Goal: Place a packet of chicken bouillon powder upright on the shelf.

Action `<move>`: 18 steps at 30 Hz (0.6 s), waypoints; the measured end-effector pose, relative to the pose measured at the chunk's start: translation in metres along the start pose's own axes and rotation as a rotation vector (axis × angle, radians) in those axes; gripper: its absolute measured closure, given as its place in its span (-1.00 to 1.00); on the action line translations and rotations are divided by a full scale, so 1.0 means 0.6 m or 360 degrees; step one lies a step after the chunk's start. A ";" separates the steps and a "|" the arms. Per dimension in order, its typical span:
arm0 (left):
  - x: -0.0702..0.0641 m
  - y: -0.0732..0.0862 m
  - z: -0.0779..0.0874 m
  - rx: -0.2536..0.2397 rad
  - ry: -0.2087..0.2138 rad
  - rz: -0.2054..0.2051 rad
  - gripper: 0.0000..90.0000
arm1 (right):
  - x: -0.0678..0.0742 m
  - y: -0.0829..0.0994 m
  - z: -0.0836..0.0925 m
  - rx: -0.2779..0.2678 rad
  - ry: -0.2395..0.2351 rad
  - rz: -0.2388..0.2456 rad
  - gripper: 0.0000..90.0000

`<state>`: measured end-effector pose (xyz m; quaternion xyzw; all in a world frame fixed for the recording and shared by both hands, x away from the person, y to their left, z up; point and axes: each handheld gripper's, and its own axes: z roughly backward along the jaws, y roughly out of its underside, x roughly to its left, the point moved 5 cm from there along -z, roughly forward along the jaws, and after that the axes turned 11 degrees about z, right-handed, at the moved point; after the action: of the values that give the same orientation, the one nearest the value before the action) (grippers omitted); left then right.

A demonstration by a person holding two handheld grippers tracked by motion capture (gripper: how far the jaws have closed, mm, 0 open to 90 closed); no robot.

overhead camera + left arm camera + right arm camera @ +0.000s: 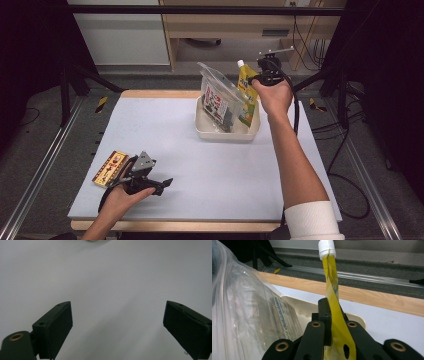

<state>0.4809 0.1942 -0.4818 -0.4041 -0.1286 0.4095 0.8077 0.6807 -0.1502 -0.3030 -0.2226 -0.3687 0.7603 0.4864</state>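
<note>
My right gripper (263, 75) holds a yellow spouted pouch (246, 85) upright over the far right end of the cream tray (227, 134), which sits on the far right part of the worktop (200, 165). In the right gripper view the fingers (324, 315) are closed flat on the pouch's (335, 315) thin side seam, with the white screw cap (326, 249) standing high above them. A clear plastic bag (220, 97) with printed contents leans in the tray just left of the pouch; whether the two touch I cannot tell.

Handling, as I judge it: the pouch is soft and pliable, its film smooth and likely slippery, and any liquid inside would sag low and make it swing below the grip. The flat welded seam is a sound hold; the stiff neck under the cap would be the firmer alternative. The belly should not be squeezed.

My left gripper (165, 184) rests on the near left of the worktop, its fingers (55, 327) wide apart with nothing between them. A flat red-and-yellow packet (110, 168) lies just left of that hand.
</note>
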 end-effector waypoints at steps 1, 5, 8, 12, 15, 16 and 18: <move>0.000 0.000 0.000 0.0000 0.0000 0.0000 -0.81 | -0.001 0.001 -0.001 -0.0007 -0.0003 -0.0010 1.00; -0.001 0.000 0.000 0.0001 0.0003 0.0003 -0.81 | 0.000 0.004 -0.004 -0.0036 -0.0012 -0.0031 1.00; -0.001 0.000 0.000 0.0002 0.0004 0.0000 -0.81 | 0.000 0.005 -0.004 -0.0071 -0.0013 -0.0042 1.00; -0.001 0.000 0.000 0.0011 0.0003 -0.0011 -0.81 | 0.002 0.009 -0.007 -0.0116 -0.0046 -0.0020 1.00; -0.001 0.000 0.000 0.0012 0.0005 -0.0013 -0.81 | 0.002 0.012 -0.010 -0.0147 -0.0057 0.0002 1.00; -0.001 0.000 0.000 0.0013 0.0005 -0.0013 -0.81 | 0.002 0.012 -0.010 -0.0147 -0.0057 0.0002 1.00; -0.001 0.001 0.000 0.0013 0.0004 -0.0014 -0.81 | 0.001 0.015 -0.013 -0.0165 -0.0054 -0.0002 1.00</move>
<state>0.4805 0.1938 -0.4821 -0.4008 -0.1275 0.4060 0.8113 0.6807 -0.1491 -0.3147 -0.2344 -0.4159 0.7435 0.4683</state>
